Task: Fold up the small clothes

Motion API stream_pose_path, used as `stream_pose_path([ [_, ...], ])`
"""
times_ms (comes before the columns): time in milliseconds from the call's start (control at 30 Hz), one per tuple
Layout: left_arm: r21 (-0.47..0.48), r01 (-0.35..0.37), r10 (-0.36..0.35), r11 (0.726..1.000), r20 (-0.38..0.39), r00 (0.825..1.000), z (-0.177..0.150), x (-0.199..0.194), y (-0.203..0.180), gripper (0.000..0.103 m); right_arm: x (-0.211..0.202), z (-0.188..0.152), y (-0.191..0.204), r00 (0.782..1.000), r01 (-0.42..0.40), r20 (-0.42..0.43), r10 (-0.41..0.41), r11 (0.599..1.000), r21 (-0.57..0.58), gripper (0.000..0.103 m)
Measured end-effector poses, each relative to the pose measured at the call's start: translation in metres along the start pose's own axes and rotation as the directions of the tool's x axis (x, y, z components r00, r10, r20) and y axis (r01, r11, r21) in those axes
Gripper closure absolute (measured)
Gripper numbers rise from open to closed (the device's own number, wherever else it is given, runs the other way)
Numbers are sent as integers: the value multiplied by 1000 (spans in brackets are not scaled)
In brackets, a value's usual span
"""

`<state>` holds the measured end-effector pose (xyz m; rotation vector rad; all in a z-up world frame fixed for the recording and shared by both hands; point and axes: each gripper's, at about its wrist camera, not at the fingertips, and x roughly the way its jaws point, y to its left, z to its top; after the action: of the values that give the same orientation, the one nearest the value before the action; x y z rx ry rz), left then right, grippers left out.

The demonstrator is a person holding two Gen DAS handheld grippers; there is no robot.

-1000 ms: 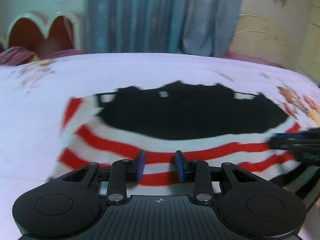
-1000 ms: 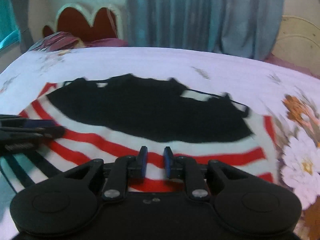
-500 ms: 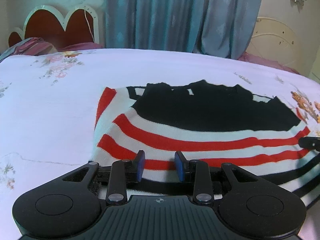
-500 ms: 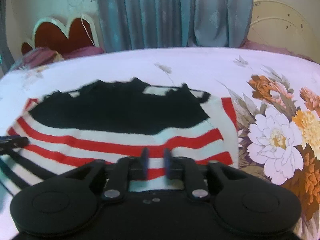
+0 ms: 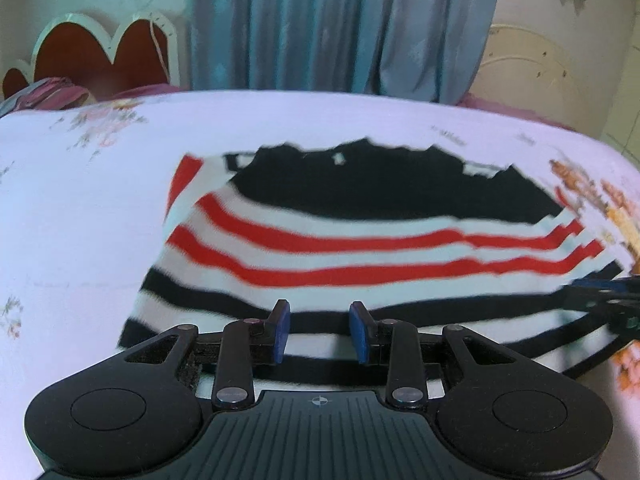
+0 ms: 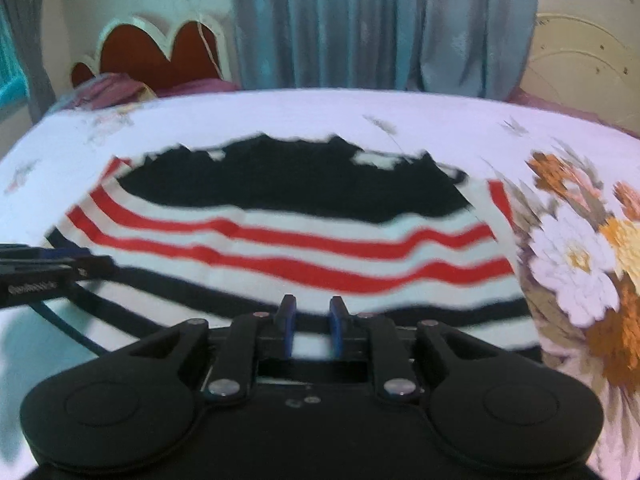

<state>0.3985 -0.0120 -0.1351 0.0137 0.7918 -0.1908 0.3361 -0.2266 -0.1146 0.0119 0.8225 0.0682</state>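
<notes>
A small striped garment lies flat on the bed: black at the far end, then red and white stripes, then black and white stripes at the near edge. It also shows in the right wrist view. My left gripper is open and empty, over the garment's near left edge. My right gripper is open and empty, over its near right edge. Each gripper shows at the side of the other's view: the right gripper and the left gripper.
The bed sheet is white with a large flower print to the garment's right. A scalloped headboard and pillows stand at the far left. Blue-grey curtains hang behind the bed.
Both grippers have drawn back toward the garment's near edge, so the black and white stripes now show in front of the fingers. Both views are blurred by motion.
</notes>
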Motion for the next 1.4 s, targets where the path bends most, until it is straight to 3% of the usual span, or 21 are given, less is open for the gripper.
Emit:
stream_pose_path([
  [367,-39,-22,22,999,-3,1000,-17,-12,23,71,-22,-35,-59,985,175,-12,-174,984,36,88],
  [500,-30,-39,39,999,-5,999,-20,-8,21,71,-15,-41,-65,981,194,-39,-192,979,66,89],
  [633,-35,-45,45,998,-22,999,-15,-8,20,70,-25,-37,-61,984,180,-11,-180,978,110,80],
  [733,-17,-49,49,999,-24,999,-15,-10,18,70,-17,-36,-59,981,192,-49,-189,978,79,80],
  [900,-62,-36,34,997,-40,999,-9,-20,20,69,-36,-21,-51,993,117,2,-119,982,146,78],
  [933,-76,-29,26,997,-43,999,-8,-23,21,60,-37,-18,-47,995,100,6,-102,985,140,76],
  [967,-89,-28,24,996,-41,999,-8,-27,22,45,-39,-15,-41,997,78,10,-80,988,133,75],
  [1033,-104,-29,26,994,-33,999,-8,-34,23,33,-40,-12,-28,999,45,18,-47,993,109,70],
  [1267,-180,-4,-6,984,-59,998,-12,-46,35,32,-32,-4,10,999,-30,18,29,998,47,67],
  [1400,-311,23,-58,950,-103,993,-28,-49,53,32,-27,-2,20,998,-55,16,55,998,34,66],
])
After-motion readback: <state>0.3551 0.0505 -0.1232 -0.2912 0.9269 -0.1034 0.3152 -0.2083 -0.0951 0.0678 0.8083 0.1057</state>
